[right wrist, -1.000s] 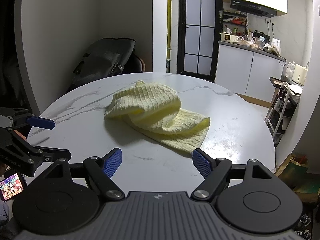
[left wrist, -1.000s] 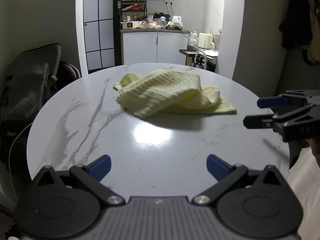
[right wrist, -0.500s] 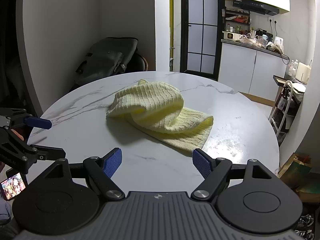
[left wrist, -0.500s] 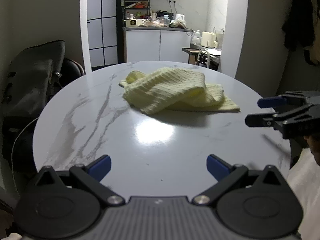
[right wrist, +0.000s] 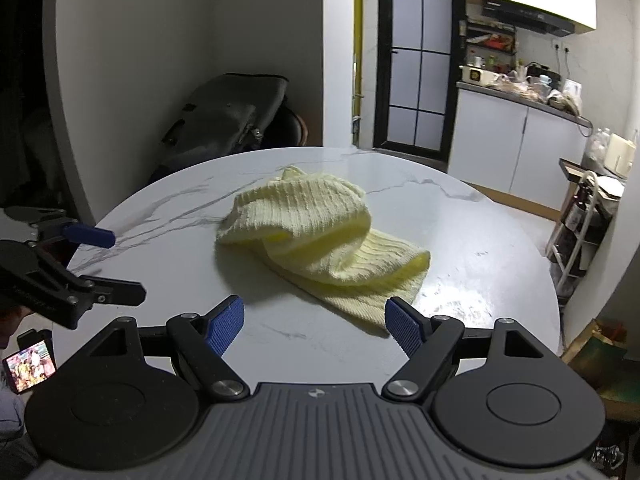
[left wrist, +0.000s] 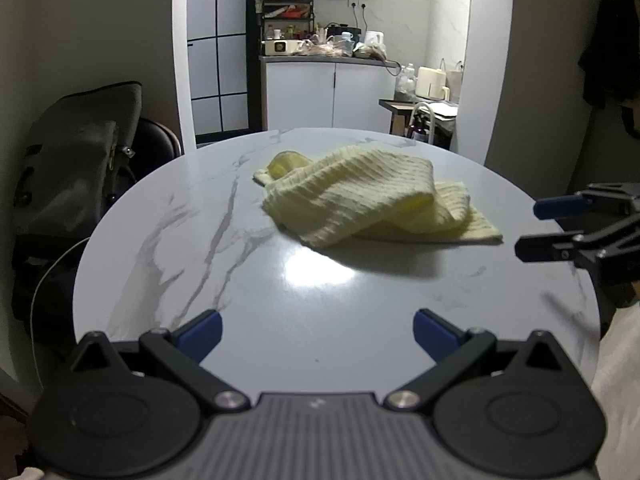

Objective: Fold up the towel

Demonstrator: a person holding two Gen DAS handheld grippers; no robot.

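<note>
1. Towel [left wrist: 372, 200]: pale yellow, ribbed knit, lying in a rumpled heap on the round marble table [left wrist: 224, 288]; it sits toward the far half of the top, roughly central left to right; not yet spread or folded.
2. Left gripper [left wrist: 316, 330]: jaws stand wide apart with nothing between them; bare tabletop lies between the blue pads and the towel; well short of the cloth.
3. Right gripper [right wrist: 314, 320]: jaws likewise wide apart and empty; in the right wrist view the near corner of the towel sits just beyond its right-hand pad, apart from it as far as the view shows.
4. Key relation: the towel lies ahead of both grippers, toward the far side; its long axis runs from far left to near right, ending in a flat single layer at the near-right corner; judged from both views, the right gripper is the nearer of the two, and that flat corner is the easiest hem to reach.
5. The far-left end is bunched and doubled over itself; no clean edge shows there, so the left gripper would likely have to search out a hem.
6. Room: broad bare marble to the left and near side of the towel for spreading; less margin on the right, where the table rim curves in; a dark bag [left wrist: 76, 168] on a chair stands off the left edge, clear of the work.
7. Judgement: task at its start; risk is pinching two layers at once.
</note>
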